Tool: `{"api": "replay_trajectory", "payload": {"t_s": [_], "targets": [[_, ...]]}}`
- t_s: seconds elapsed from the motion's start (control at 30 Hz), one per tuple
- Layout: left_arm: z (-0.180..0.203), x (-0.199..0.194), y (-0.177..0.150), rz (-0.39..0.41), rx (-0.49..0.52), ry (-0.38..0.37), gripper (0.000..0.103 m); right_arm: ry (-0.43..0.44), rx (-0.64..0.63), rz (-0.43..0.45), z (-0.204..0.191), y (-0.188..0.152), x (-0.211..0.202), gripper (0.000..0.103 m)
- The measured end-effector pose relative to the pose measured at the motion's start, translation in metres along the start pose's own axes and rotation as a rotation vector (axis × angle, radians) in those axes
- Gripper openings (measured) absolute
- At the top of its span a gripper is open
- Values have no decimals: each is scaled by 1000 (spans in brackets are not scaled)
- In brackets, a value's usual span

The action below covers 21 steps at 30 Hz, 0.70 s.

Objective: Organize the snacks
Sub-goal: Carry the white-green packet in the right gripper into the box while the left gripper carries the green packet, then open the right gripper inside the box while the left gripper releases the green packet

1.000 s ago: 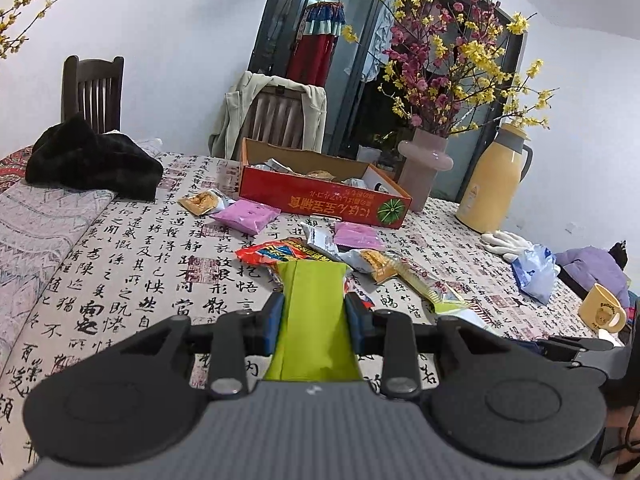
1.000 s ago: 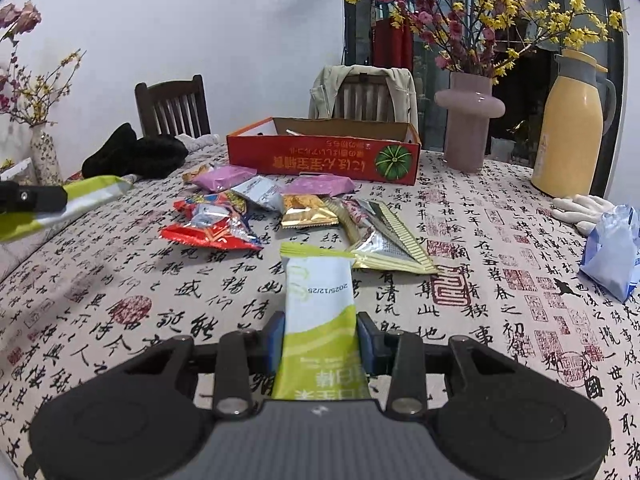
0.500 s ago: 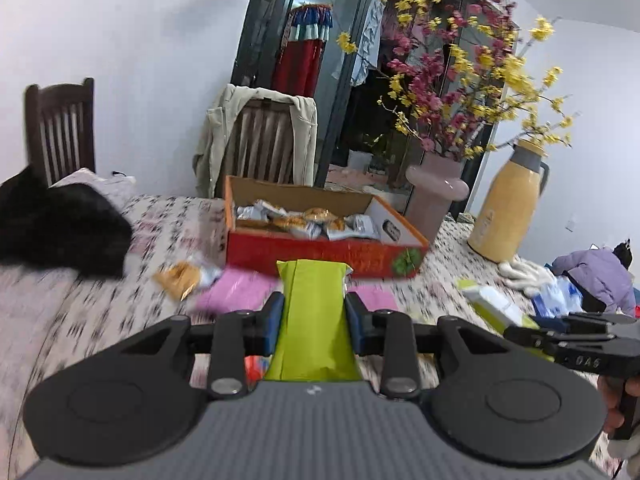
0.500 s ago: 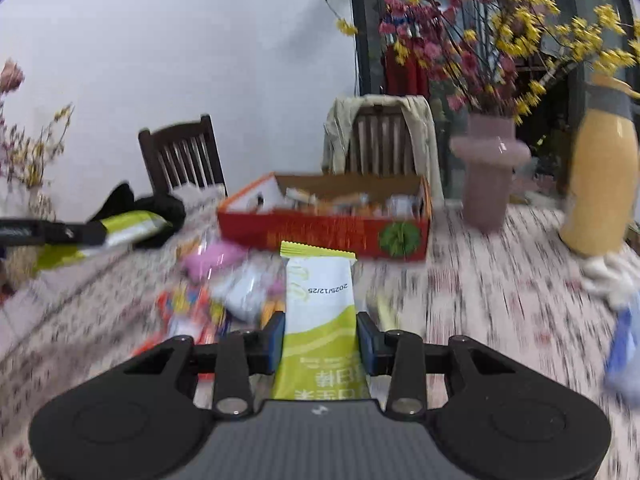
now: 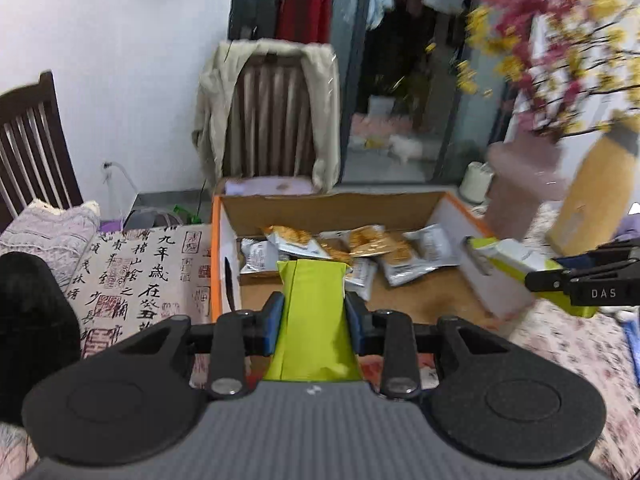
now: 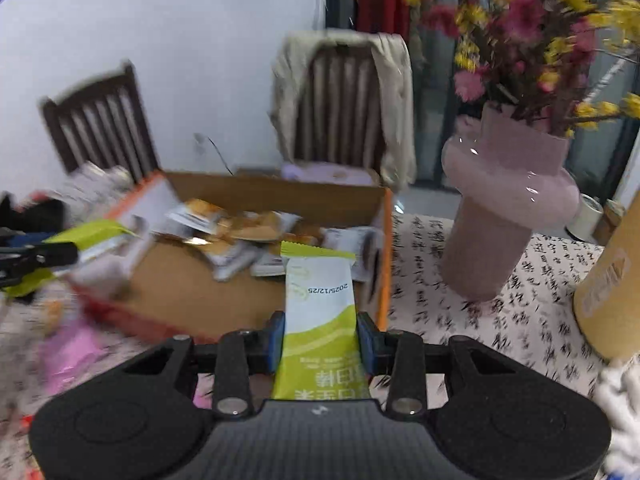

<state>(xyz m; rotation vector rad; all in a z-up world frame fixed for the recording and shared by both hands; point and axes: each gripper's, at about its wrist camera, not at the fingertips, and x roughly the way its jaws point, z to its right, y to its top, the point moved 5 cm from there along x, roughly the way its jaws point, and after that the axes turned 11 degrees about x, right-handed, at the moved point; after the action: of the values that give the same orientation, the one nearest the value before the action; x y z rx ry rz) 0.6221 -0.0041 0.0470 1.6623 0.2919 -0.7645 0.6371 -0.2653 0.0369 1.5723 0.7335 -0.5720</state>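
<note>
**A:** What is the left gripper (image 5: pixel 314 316) doing?

**B:** Its blue pads are clamped on a plain lime-green snack packet (image 5: pixel 314 320), which stands up between them. The packet's top edge sits in front of the open cardboard box (image 5: pixel 328 204), over its near side.

**A:** And the right gripper (image 6: pixel 320 336)?

**B:** Closed on a white-and-green snack bar (image 6: pixel 320 304) with a printed date across the wrapper. It is held at the box's right-hand near corner, the serrated top edge pointing into the box.

**A:** What lies inside the box?

**B:** A loose heap of silver and gold snack packets (image 5: pixel 360 248) towards the back, with bare cardboard floor in front of them.

**A:** Can each gripper be seen from the other side?

**B:** Yes. In the left wrist view the right gripper enters from the right edge, its bar reaching over the box's right wall. In the right wrist view the left one shows at the far left, though blur makes its exact place over the box hard to judge.

**A:** The setting?

**B:** A surface (image 6: pixel 520 320) covered in a calligraphy-print cloth, a pink vase (image 6: pixel 504 208) of red and yellow blossoms right of the box, a yellow flask (image 5: pixel 596 196) beyond it, and a chair (image 5: pixel 272 112) draped with a pale jacket behind
</note>
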Motion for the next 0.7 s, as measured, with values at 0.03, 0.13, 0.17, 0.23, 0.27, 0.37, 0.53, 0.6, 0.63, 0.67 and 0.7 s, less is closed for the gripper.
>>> {"api": "replay_trajectory", "payload": {"t_s": [0.03, 0.13, 0.17, 0.23, 0.27, 0.37, 0.53, 0.6, 0.63, 0.67, 0.7], "targets": [[-3, 12, 1, -24, 4, 8, 33, -23, -15, -20, -2, 4, 11, 36], [-11, 39, 2, -71, 13, 28, 33, -86, -71, -94, -10, 13, 44, 37], [-13, 45, 2, -77, 12, 35, 33, -105, -88, -118, -13, 14, 55, 37], [-16, 56, 2, -87, 13, 57, 33, -135, -98, -143, -16, 17, 73, 37], [-17, 62, 2, -87, 8, 66, 33, -147, -99, -151, -17, 18, 80, 37], [-17, 77, 1, -77, 4, 77, 34, -163, -94, -155, -18, 19, 101, 37], [-18, 88, -6, -60, -26, 89, 35, -149, -99, -140, -23, 11, 114, 40], [-15, 85, -6, -57, 3, 90, 45, -166, -109, -126, -25, 11, 111, 43], [-15, 83, -5, -55, 7, 86, 46, -169, -112, -115, -24, 13, 108, 43], [-15, 80, -4, -52, 5, 81, 47, -170, -108, -105, -24, 15, 105, 45], [-17, 77, -2, -50, -2, 74, 50, -167, -102, -98, -22, 17, 102, 47]]}}
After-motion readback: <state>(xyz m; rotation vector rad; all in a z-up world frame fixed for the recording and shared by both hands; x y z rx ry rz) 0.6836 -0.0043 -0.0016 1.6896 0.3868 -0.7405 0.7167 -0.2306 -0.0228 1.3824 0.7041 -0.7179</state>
